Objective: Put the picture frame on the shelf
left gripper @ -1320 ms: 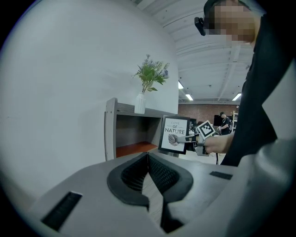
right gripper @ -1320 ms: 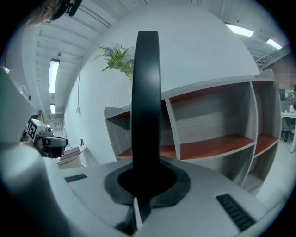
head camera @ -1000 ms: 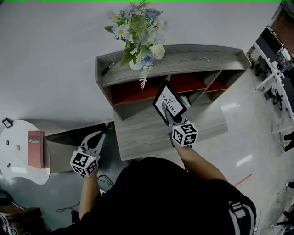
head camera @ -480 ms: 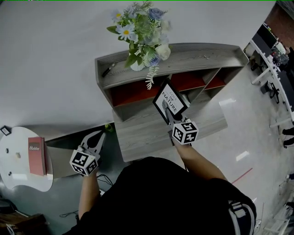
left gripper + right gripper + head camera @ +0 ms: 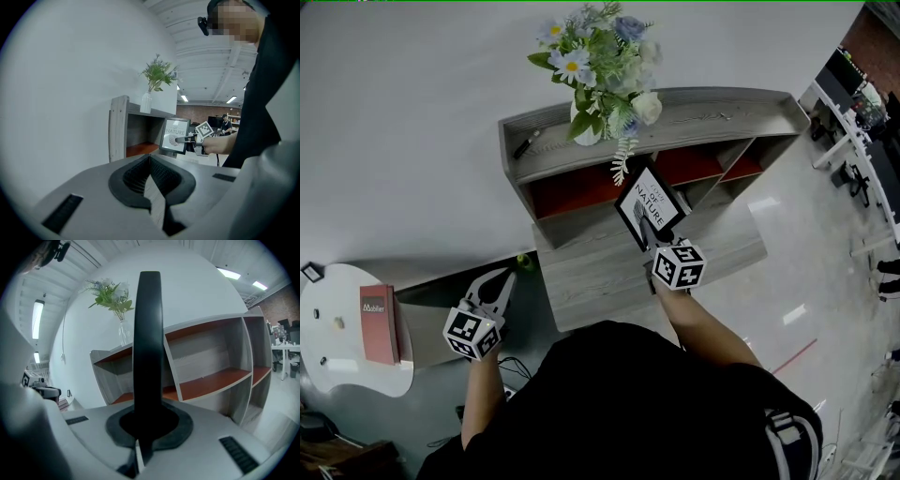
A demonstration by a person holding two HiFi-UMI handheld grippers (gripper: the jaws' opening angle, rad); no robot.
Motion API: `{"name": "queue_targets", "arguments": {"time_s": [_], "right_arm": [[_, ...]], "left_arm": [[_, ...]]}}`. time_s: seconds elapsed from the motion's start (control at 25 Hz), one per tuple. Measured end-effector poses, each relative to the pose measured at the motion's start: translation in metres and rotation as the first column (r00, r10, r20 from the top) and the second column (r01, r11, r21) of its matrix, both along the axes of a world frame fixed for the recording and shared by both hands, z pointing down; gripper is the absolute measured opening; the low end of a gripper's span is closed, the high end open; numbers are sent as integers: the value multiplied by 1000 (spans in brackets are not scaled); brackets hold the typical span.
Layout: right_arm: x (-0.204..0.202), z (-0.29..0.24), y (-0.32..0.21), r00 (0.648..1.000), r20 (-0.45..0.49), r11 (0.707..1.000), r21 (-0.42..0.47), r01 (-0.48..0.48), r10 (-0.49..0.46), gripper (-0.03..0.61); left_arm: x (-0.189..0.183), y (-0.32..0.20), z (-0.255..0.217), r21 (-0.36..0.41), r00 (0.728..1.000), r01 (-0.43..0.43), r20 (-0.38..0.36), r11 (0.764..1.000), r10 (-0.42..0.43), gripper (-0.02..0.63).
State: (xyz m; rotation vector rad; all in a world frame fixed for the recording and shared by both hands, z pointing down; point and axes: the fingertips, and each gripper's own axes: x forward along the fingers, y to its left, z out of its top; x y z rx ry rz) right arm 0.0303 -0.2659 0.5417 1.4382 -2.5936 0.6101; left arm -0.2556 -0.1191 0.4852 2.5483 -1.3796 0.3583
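The pale floor fills the right side of the head view, running up to the shelf's right end. The grey shelf stands against the white wall at upper centre. Its top board has a raised rim, and its open-fronted compartments with red floors face the person. A grey ledge juts out below it, its near edge just ahead of the person's body. A round white desk at lower left carries a red book.

A vase of flowers sits left of centre on the top board, its leaves hanging over the front edge. The picture frame is at the centre, above the ledge and just before the middle compartment's open front, below those leaves. The right tongs are clamped on its lower edge. The left tongs hang left of the ledge's edge, tips closed together on nothing.
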Motion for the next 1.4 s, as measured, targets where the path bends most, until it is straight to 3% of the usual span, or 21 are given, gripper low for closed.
{"name": "queue_targets", "arguments": {"time_s": [1.4], "right_arm": [[-9, 15, -24, 997, -55, 999, 7, -52, 52, 23]], "left_arm": [[-16, -8, 5, -9, 1000, -9, -13, 1000, 9, 20]]}}
